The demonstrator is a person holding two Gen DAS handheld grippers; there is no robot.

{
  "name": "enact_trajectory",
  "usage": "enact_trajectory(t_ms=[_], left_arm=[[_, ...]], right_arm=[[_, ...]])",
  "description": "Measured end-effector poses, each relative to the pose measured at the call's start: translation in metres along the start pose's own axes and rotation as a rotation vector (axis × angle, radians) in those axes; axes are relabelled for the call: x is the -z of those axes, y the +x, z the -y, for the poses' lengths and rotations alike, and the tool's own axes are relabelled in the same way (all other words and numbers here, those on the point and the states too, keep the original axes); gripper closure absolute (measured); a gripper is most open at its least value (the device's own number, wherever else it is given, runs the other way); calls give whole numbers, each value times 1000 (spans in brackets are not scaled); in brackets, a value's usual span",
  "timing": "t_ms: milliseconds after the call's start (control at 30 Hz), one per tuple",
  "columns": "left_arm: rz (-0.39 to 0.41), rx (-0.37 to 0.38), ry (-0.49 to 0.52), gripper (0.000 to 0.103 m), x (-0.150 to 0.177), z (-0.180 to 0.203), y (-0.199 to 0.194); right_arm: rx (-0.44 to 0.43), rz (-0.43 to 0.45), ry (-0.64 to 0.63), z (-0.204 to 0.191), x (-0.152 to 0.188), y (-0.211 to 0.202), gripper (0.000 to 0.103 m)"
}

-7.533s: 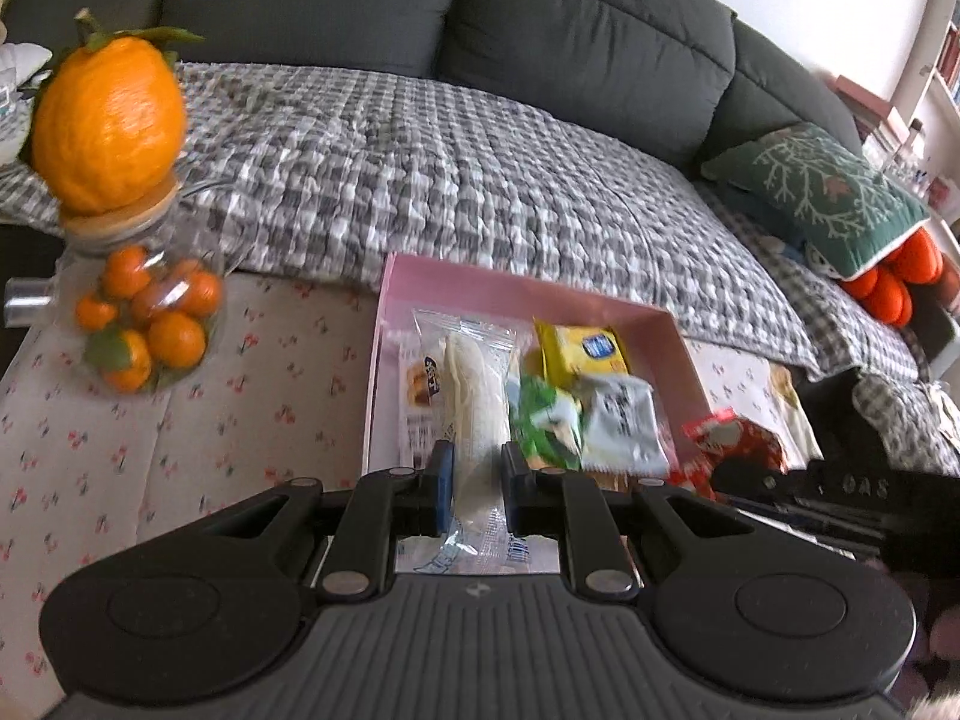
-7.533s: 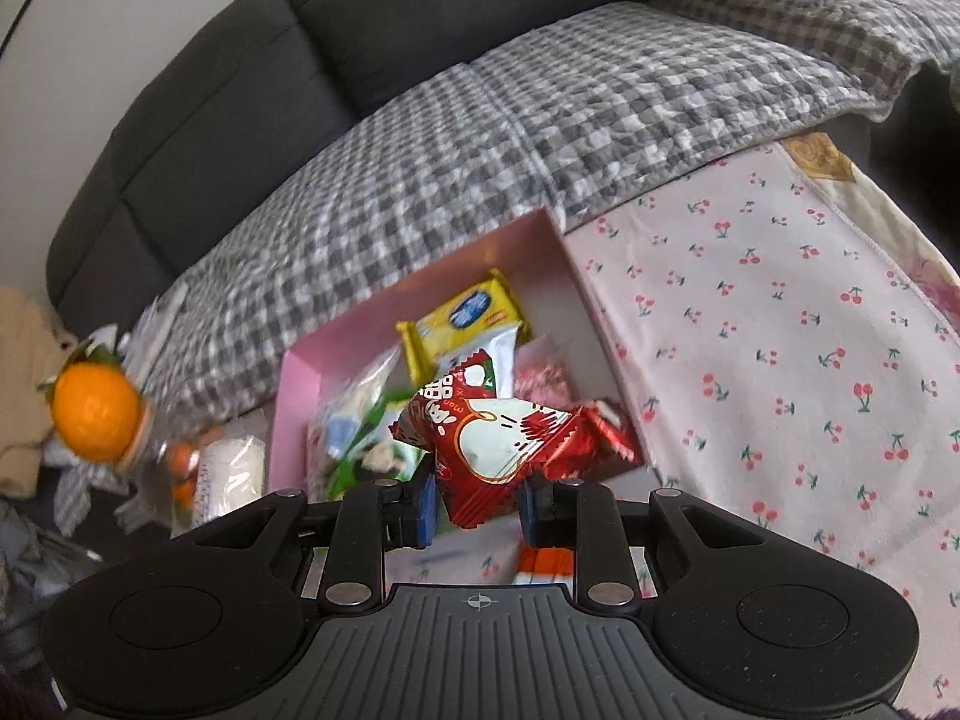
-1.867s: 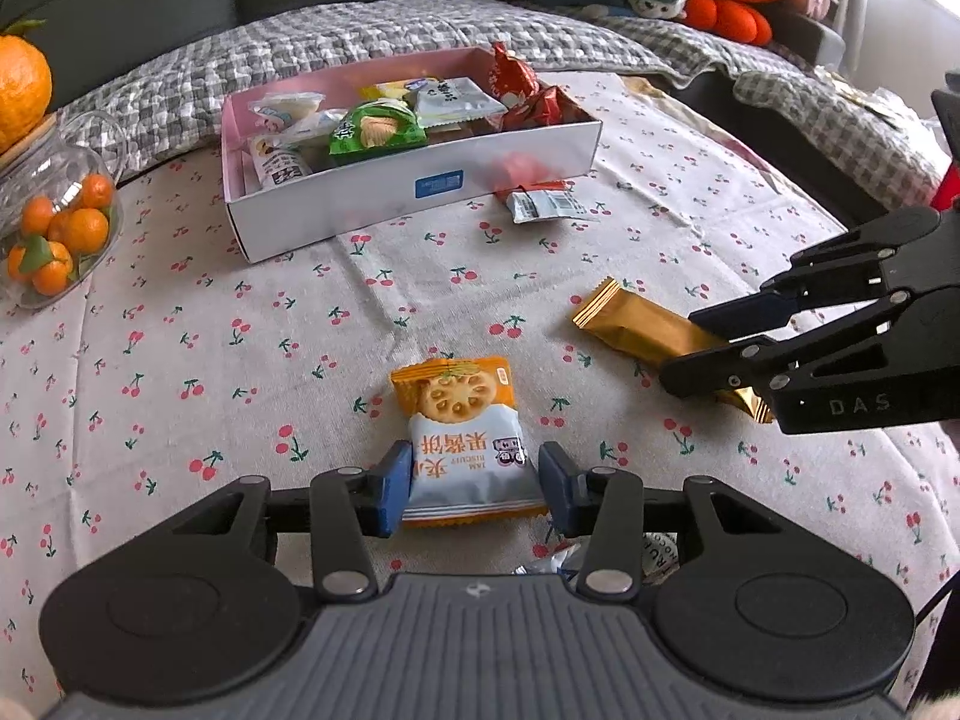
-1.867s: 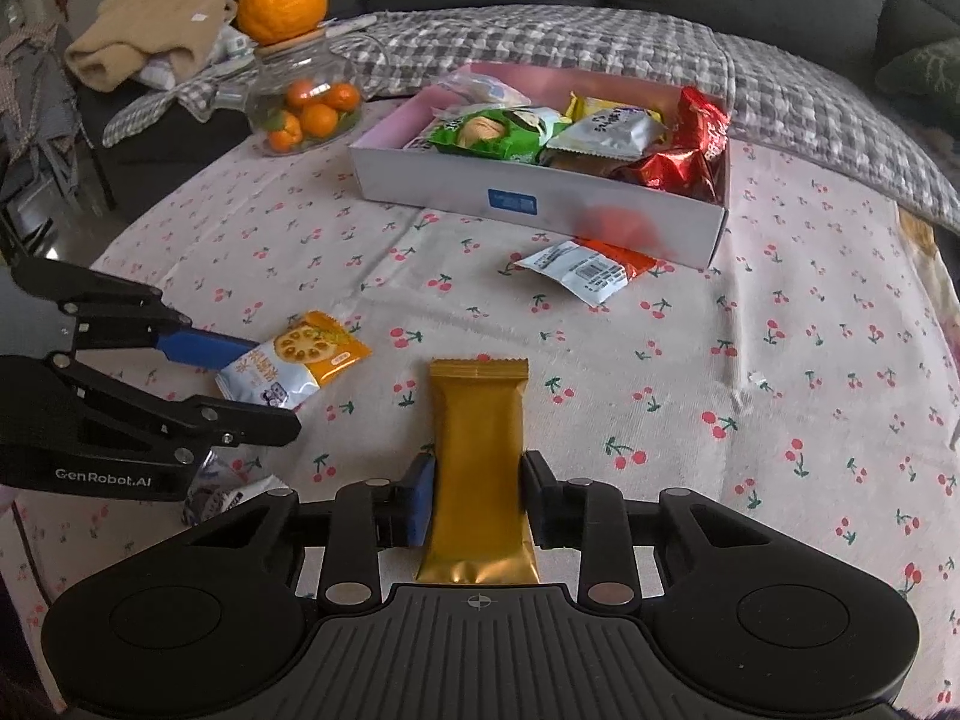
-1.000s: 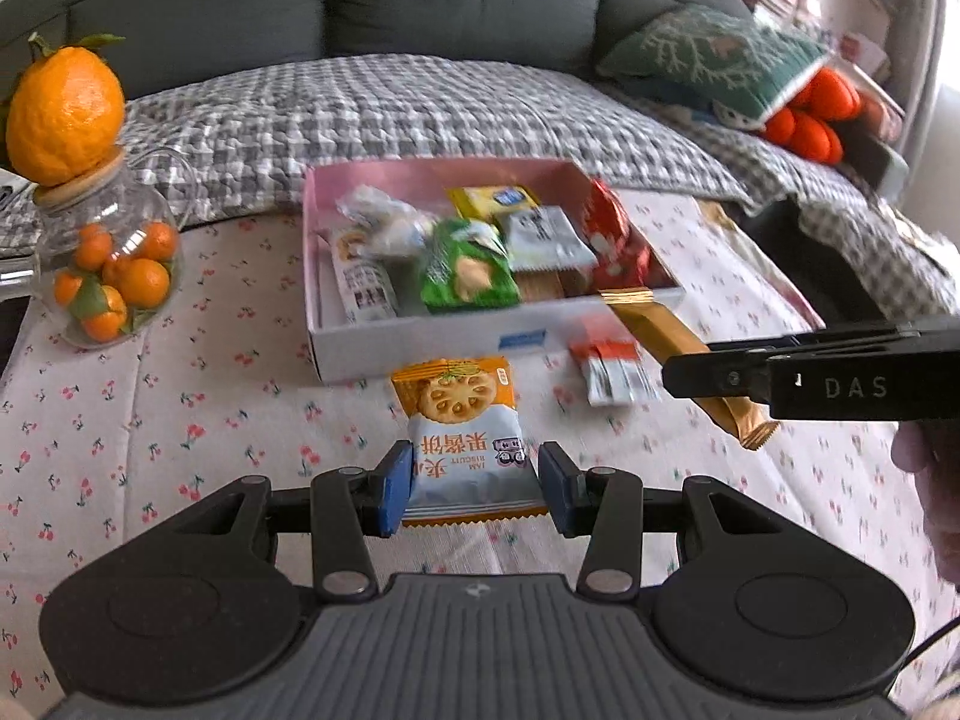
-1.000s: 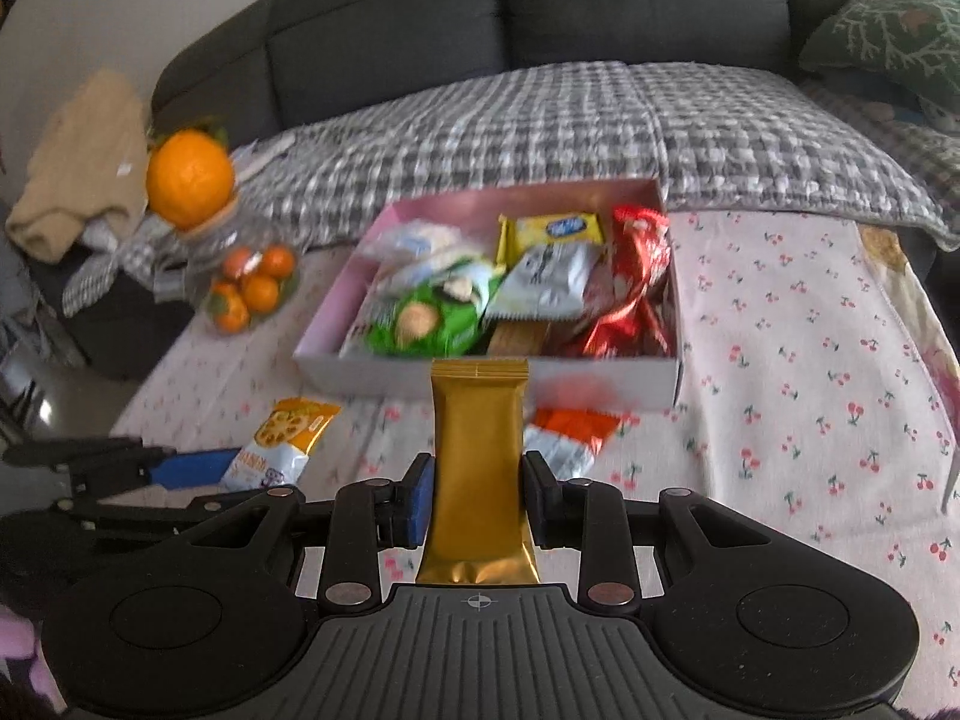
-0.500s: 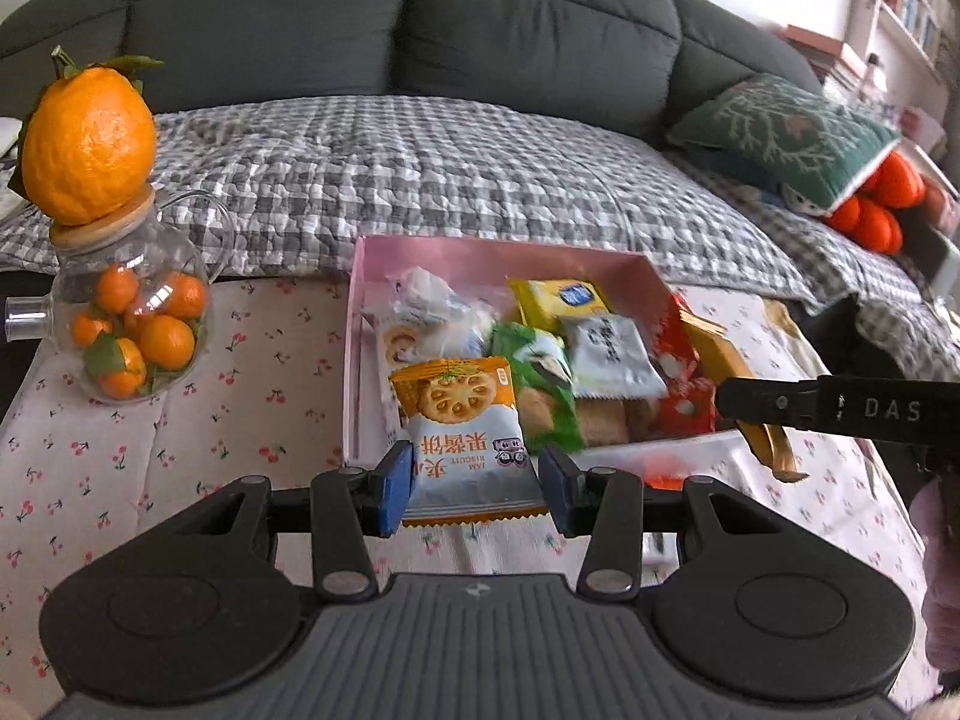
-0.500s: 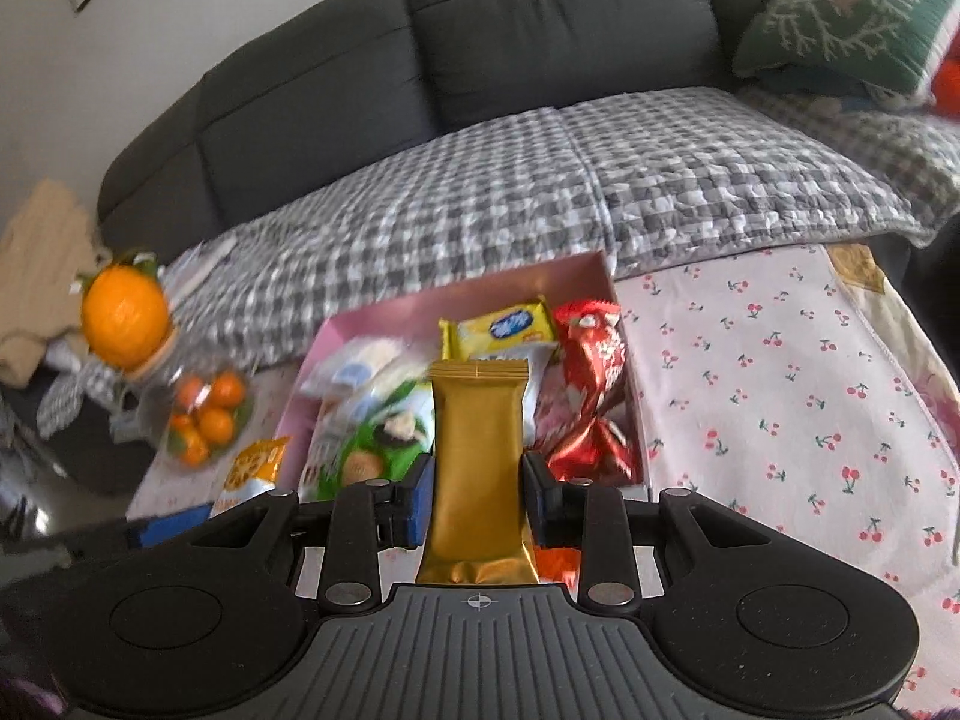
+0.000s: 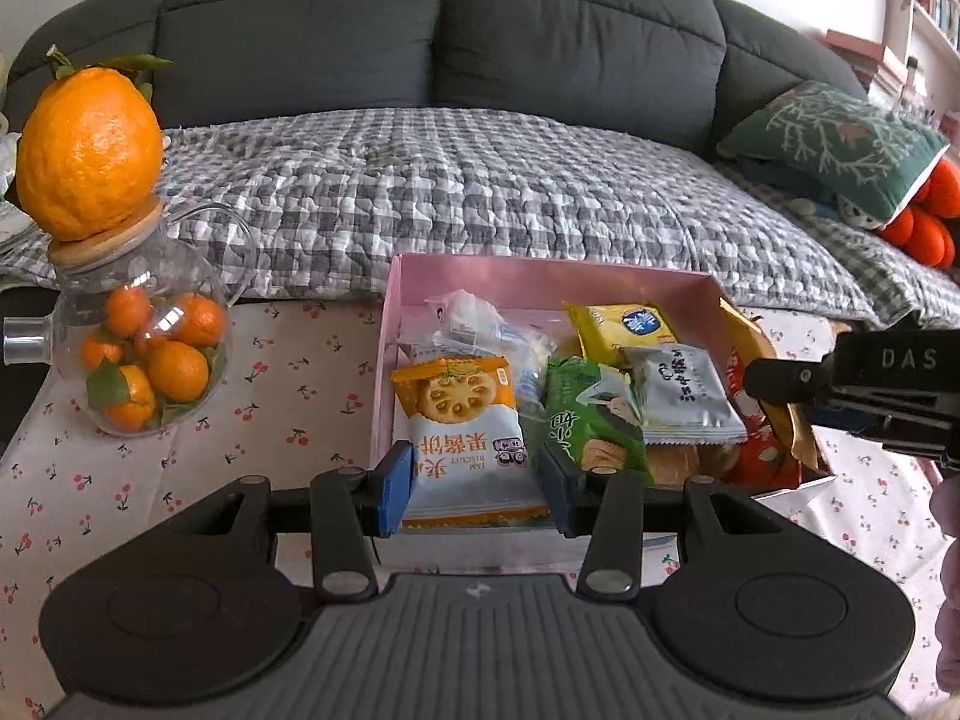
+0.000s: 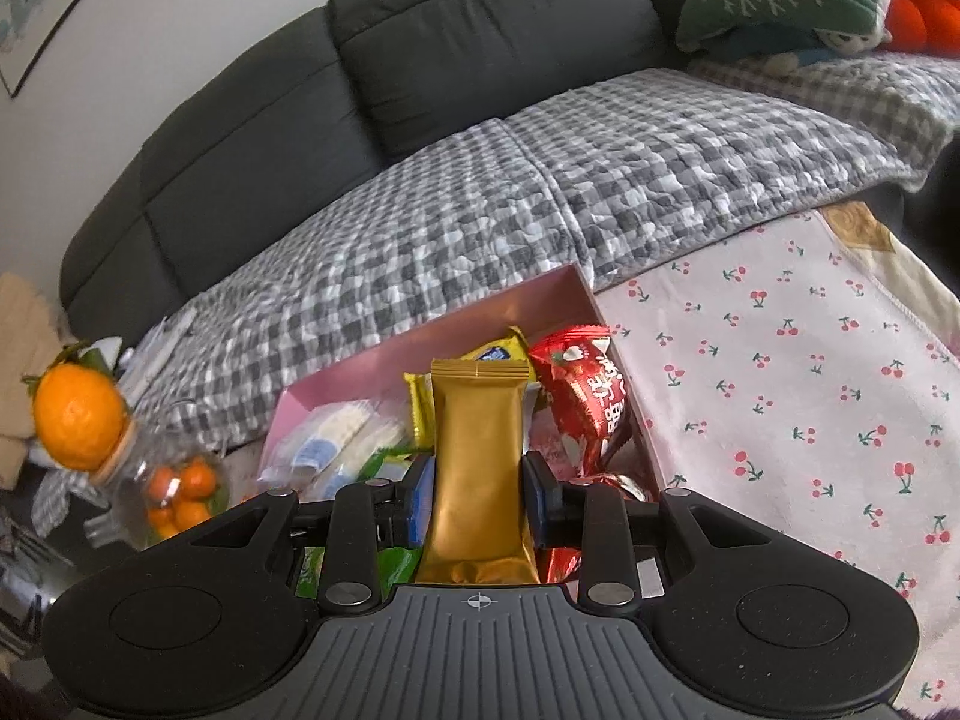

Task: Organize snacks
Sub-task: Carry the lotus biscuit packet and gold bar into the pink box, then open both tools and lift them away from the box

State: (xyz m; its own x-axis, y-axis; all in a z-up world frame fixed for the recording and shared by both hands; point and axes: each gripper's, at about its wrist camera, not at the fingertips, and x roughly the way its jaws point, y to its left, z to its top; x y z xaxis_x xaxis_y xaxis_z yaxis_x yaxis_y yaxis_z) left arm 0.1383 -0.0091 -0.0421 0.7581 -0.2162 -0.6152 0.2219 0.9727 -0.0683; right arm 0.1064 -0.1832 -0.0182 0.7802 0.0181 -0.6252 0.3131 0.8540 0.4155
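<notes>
My left gripper (image 9: 474, 489) is shut on an orange and white biscuit packet (image 9: 465, 438), held over the left near part of the pink box (image 9: 540, 276). My right gripper (image 10: 478, 495) is shut on a gold snack bar (image 10: 478, 468), above the box's (image 10: 432, 336) right half. In the left wrist view the right gripper (image 9: 864, 384) reaches in from the right with the gold bar (image 9: 774, 384) at the box's right end. Inside lie a yellow packet (image 9: 624, 327), a grey packet (image 9: 684, 396), a green packet (image 9: 582, 420), clear-wrapped snacks (image 9: 480, 324) and red packets (image 10: 594, 396).
A glass jar of small oranges (image 9: 144, 354) with a large orange (image 9: 90, 144) on its lid stands left of the box on the cherry-print tablecloth (image 10: 780, 390). Behind the table is a grey sofa with a checked blanket (image 9: 480, 180) and a green cushion (image 9: 834, 144).
Both grippers carried their packets from the near table towards the box and now hold them over it. The right gripper has rolled, so its view tilts.
</notes>
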Motion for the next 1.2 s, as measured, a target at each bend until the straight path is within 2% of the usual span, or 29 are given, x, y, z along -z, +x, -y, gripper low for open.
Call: enact_trajectory(t_ms=[200, 233, 300, 367, 667, 967, 1100, 1200], left_arm=[[12, -10, 8, 59, 1, 1, 3], [16, -17, 8, 57, 1, 2, 4], [18, -29, 14, 42, 1, 2, 4], [23, -42, 31, 38, 1, 3, 3], [1, -48, 74, 25, 3, 7, 0], [-21, -17, 107, 9, 8, 10, -12], [-36, -8, 99, 2, 14, 6, -17], [-57, 6, 83, 1, 19, 1, -21]], right_arm=[[18, 4, -11, 0, 1, 5, 68], [15, 0, -6, 1, 1, 5, 66], [6, -12, 7, 2, 0, 5, 56], [9, -1, 0, 1, -1, 1, 52], [2, -7, -26, -3, -2, -12, 45], [-17, -39, -62, -6, 2, -33, 29], [-11, -65, -112, -8, 8, -41, 17], [-4, -85, -173, -10, 15, -47, 15]])
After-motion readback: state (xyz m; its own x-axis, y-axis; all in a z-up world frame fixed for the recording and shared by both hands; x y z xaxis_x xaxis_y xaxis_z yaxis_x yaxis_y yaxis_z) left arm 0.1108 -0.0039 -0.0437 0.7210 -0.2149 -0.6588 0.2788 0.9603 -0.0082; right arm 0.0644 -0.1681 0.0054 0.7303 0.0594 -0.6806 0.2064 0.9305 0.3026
